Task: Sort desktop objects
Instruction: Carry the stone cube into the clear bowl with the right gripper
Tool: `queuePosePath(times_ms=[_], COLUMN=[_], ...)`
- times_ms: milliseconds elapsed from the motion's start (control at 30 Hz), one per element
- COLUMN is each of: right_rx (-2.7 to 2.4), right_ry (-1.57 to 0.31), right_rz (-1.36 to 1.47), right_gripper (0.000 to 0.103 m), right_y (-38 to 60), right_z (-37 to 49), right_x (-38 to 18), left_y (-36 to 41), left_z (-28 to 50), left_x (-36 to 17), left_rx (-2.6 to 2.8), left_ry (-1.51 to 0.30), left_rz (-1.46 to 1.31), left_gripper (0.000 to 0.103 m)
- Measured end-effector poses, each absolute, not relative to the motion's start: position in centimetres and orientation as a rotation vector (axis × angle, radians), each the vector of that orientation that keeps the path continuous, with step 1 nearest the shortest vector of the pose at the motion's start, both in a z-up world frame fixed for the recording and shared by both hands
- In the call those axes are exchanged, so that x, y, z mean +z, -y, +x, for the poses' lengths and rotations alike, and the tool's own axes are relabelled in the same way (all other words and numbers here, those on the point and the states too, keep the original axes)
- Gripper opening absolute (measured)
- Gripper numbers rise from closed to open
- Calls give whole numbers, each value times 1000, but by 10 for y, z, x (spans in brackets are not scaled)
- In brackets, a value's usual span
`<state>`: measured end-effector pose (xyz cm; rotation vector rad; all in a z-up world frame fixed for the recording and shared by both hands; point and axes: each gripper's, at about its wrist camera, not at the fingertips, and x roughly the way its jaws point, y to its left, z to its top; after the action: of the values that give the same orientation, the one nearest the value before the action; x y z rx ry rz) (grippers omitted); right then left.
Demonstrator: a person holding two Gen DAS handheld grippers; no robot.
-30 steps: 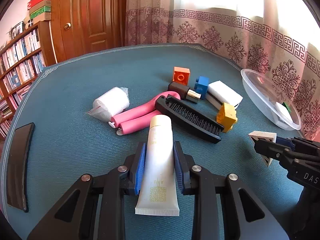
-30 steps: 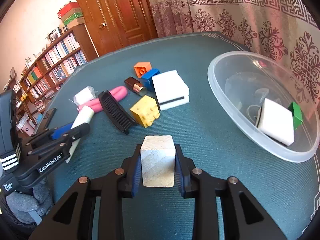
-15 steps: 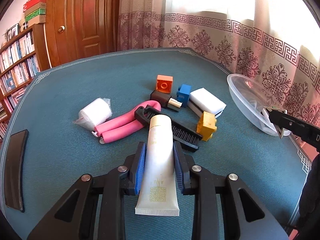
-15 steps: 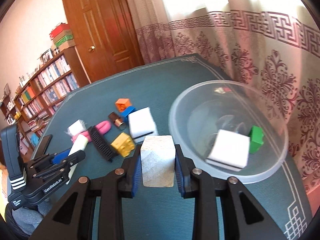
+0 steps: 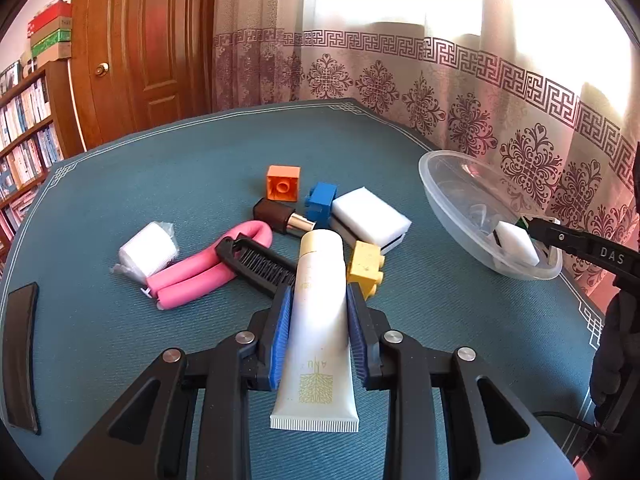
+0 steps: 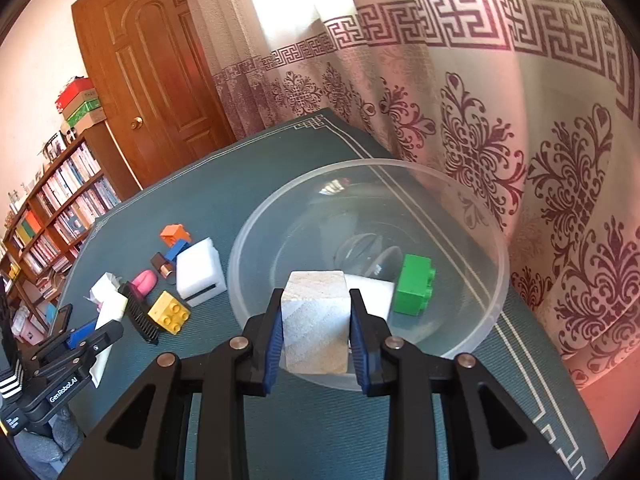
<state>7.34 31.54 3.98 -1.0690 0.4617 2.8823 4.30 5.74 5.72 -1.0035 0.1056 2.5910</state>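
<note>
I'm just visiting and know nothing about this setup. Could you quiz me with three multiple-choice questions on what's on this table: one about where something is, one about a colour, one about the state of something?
1. Where is the green toy brick?
A. In the clear plastic bowl
B. Beside the black comb
C. On the bookshelf

2. What colour is the bent foam tube?
A. Blue
B. Pink
C. Yellow

3. What is the right hand-held gripper doing?
A. Standing open and empty
B. Clamping a wooden block
C. Clamping a comb

Answers: 1 A, the brick sits inside the bowl next to a white sponge. 2 B, the tube is pink. 3 B, both pads press the block's sides, in front of the bowl.
</note>
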Motion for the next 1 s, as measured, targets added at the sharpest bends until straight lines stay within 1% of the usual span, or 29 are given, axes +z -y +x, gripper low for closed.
queuePosePath(times_ms=[300,1000], right_rx=[2826,2731], right_ry=[-585,-580], right_rz=[-1123,-1055], right_gripper=[33,33], right_y=[-341,-372], right_z=[67,68], right_x=[21,13], left_y=[-74,-96], left_z=[42,38], left_x=[62,70], left_rx=[2579,2541], left_ry=[-120,-126], left_rz=[-996,-981], left_gripper=[29,29])
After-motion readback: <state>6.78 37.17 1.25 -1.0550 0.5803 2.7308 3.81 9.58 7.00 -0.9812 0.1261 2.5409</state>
